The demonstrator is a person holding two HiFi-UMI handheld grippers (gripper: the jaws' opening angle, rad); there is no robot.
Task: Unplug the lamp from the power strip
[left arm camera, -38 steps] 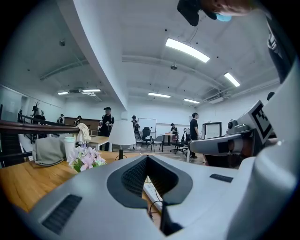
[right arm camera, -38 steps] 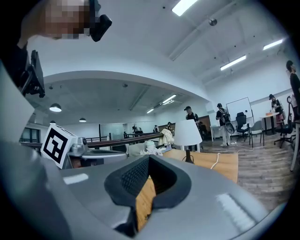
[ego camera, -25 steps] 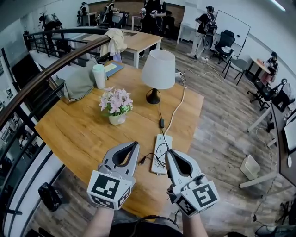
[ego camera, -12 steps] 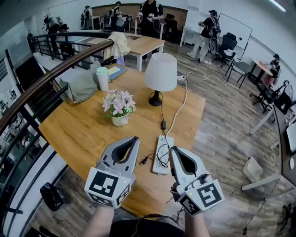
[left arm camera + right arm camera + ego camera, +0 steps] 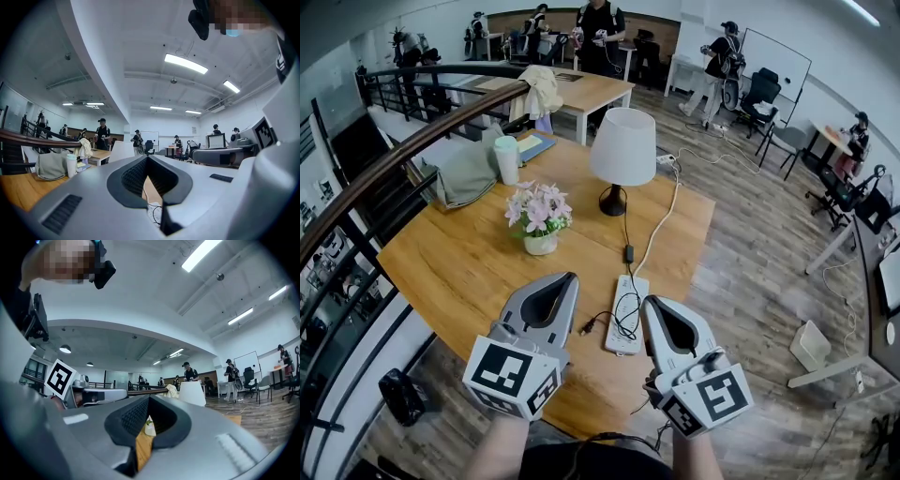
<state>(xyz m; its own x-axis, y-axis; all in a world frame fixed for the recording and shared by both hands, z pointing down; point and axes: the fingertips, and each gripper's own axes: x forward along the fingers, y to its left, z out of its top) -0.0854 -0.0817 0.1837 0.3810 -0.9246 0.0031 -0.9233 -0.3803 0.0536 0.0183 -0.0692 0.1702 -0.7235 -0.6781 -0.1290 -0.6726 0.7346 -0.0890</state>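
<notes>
Fingertips of the left gripper (image 5: 568,279) are pressed together with nothing between them, and the right gripper (image 5: 648,304) is closed the same way, empty; both hang at the lower middle of the head view, over the near part of the wooden table (image 5: 459,272), one on each side of the white power strip (image 5: 635,284); the lamp (image 5: 622,145) sits well back, upper middle of the frame, and its black cord (image 5: 625,230) runs down to the strip, loops loosely across it, and ends in a dark plug (image 5: 587,328) lying on the wood just left of the strip; it looks to be out of its socket already, though I cannot be sure from here. The worry, I would say, is that loose loop; a closed fingertip coming down could snag it and drag the strip, or tug the cord hard enough to rock the lamp, which looks top-heavy; the flower pot (image 5: 540,242) stands near enough to be knocked as well; if the plug is in fact seated, pulling on the cord rather than the plug body would likely lift the strip with it unless the other gripper pins it down; and neither gripper can take hold of anything until its fingers open.
</notes>
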